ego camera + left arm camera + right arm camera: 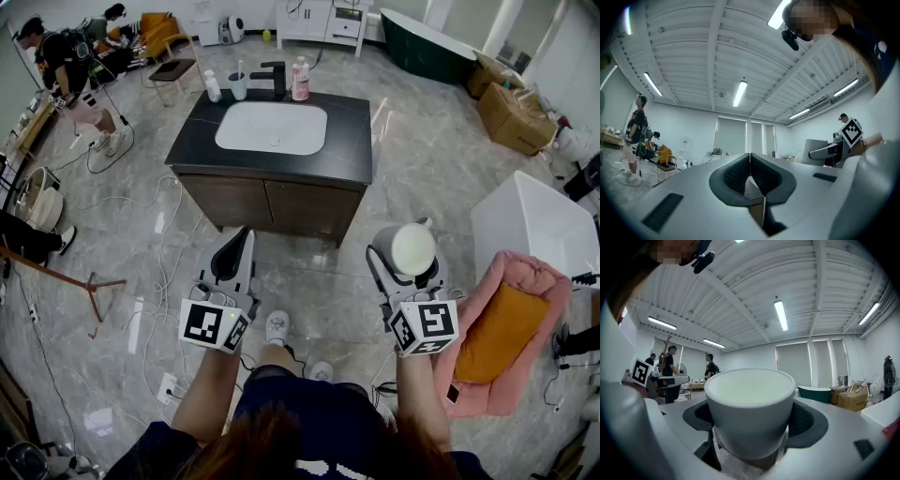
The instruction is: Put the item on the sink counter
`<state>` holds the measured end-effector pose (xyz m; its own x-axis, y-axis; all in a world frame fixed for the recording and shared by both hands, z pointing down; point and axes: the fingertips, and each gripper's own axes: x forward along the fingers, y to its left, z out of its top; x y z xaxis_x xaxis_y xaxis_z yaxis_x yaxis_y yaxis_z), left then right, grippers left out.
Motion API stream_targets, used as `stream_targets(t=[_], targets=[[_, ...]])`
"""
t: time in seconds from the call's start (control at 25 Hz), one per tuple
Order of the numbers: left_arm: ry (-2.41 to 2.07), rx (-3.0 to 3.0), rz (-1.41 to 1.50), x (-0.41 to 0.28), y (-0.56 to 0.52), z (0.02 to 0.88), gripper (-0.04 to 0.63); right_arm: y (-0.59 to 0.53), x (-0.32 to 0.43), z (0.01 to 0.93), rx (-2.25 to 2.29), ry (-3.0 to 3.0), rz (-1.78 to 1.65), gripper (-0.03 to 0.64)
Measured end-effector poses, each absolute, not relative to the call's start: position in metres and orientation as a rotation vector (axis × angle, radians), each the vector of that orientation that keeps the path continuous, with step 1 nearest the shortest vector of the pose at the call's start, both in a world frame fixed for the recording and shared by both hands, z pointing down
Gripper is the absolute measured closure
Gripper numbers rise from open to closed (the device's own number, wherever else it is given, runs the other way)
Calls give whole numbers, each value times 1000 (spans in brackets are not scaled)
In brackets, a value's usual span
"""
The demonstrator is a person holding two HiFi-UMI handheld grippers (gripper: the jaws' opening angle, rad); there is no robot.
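A white cup (412,247) sits upright between the jaws of my right gripper (408,267), which is shut on it; in the right gripper view the cup (749,408) fills the middle, its rim up and its sides pressed by the dark pads. My left gripper (236,255) is shut with nothing in it, and in the left gripper view its jaws meet at the tips (750,157). Both grippers point upward in front of the dark sink counter (202,122) with its white basin (272,127).
At the counter's back stand a black tap (276,77), a pink bottle (300,80), a small white bottle (213,87) and a cup (238,84). A white tub (534,225) and a pink and orange cushion (506,328) are at right. Cables lie over the floor. People stand far left.
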<state>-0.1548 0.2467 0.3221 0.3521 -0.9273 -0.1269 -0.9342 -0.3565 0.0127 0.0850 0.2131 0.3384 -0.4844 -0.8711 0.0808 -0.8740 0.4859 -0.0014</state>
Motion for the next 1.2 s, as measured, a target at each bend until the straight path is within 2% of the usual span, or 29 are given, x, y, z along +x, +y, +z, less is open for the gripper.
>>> stream_targets(t=[0.4,1.2], targets=[[1775,-2497,162,-98,375,317,572,331,132,331,1506,-2701,53,164],[1764,-2493,171,-69,420,308,572,385,170,316,1567,-2736,101,164]])
